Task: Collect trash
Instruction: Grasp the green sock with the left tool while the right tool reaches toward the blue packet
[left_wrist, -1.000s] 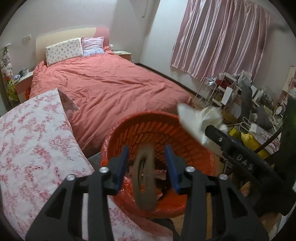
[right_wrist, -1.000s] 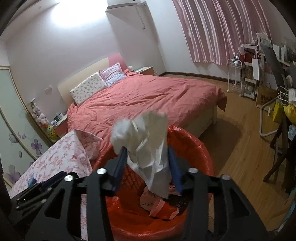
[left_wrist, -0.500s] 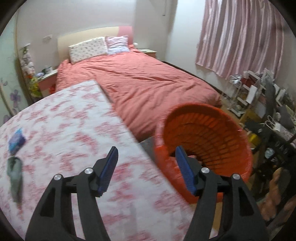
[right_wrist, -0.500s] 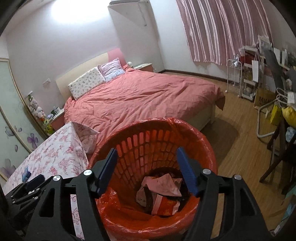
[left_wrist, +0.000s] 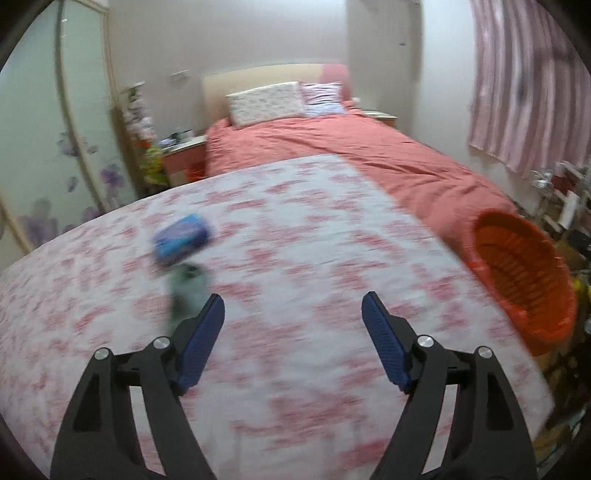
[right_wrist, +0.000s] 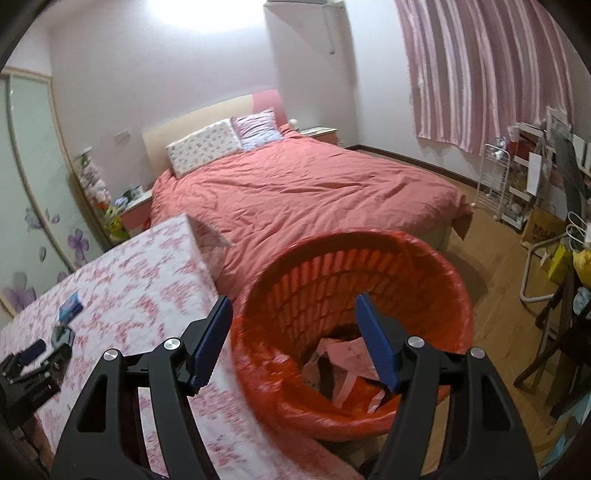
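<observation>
Left gripper (left_wrist: 293, 309) has swung from the orange basket (right_wrist: 369, 258) over to the table (left_wrist: 295, 240); both it and the right gripper (right_wrist: 293, 314) gape wide, empty. Blue packet (left_wrist: 183, 239) and grey wrapper (left_wrist: 186, 291) lie just ahead.

Left wrist view: motion blur is smearing the floral worktop (left_wrist: 295, 258), a blue packet (left_wrist: 183, 238) and a grey-green item (left_wrist: 186, 291) beside it; the gripper (left_wrist: 293, 314) fingers are staying sharp. Light is reading soft and dim, with a pinkish cast.

Right wrist view: a ceiling light (right_wrist: 210, 14) is blowing out to white glare on the upper wall. The bed (right_wrist: 295, 192) is showing crisply; the near rim of the orange basket (right_wrist: 258, 369) is blurring. A soft shadow is lying on the floor (right_wrist: 480, 266) past the basket.

Both views: fisheye distortion is bending the curtains and wall lines, and black vignetting is darkening the corners.
</observation>
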